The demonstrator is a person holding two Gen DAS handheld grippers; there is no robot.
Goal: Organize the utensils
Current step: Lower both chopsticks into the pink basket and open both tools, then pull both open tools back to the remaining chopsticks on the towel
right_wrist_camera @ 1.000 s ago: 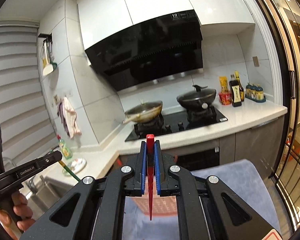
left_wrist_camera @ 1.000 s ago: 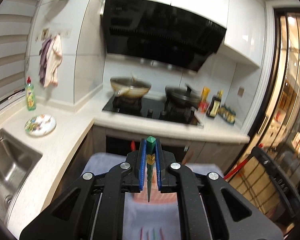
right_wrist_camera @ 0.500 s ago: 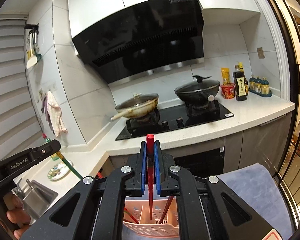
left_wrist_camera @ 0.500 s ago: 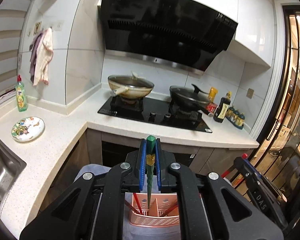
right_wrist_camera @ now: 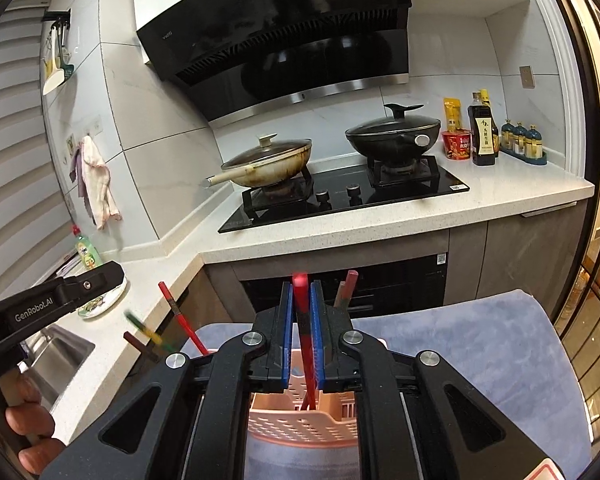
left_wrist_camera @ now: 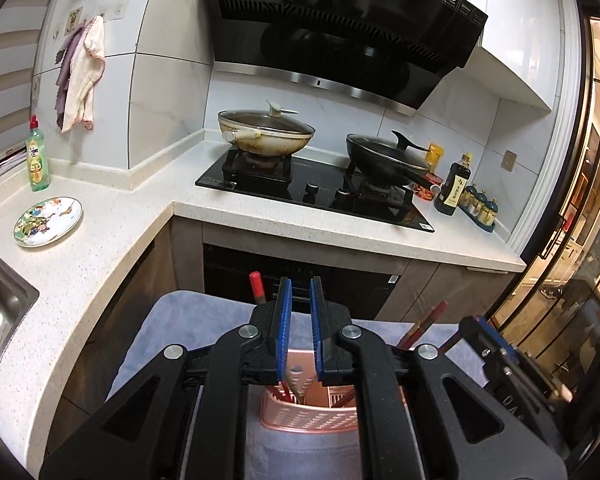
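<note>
A pink perforated utensil basket (left_wrist_camera: 312, 416) (right_wrist_camera: 300, 416) stands on a blue-grey cloth (left_wrist_camera: 172, 328) (right_wrist_camera: 480, 344), with several chopsticks standing in it. My left gripper (left_wrist_camera: 300, 292) is open and empty above the basket. In the right wrist view the green chopstick (right_wrist_camera: 146, 330) shows blurred, tilted, left of the basket under the left gripper. My right gripper (right_wrist_camera: 301, 292) has its jaws parted a little; a red chopstick (right_wrist_camera: 303, 320) stands loose and blurred between them, its lower end in the basket.
A white counter (left_wrist_camera: 112, 240) wraps from a sink (left_wrist_camera: 0, 320) at left to a black hob (left_wrist_camera: 312, 192) with a cream wok (left_wrist_camera: 266, 132) and a black wok (left_wrist_camera: 384, 160). A decorated plate (left_wrist_camera: 47, 221), dish soap (left_wrist_camera: 37, 158) and sauce bottles (left_wrist_camera: 454, 190) stand on it.
Both grippers lowered toward the basket and opened. The left let go of the green chopstick, which fell away. The right loosened on the red chopstick, which now leans in the basket.
</note>
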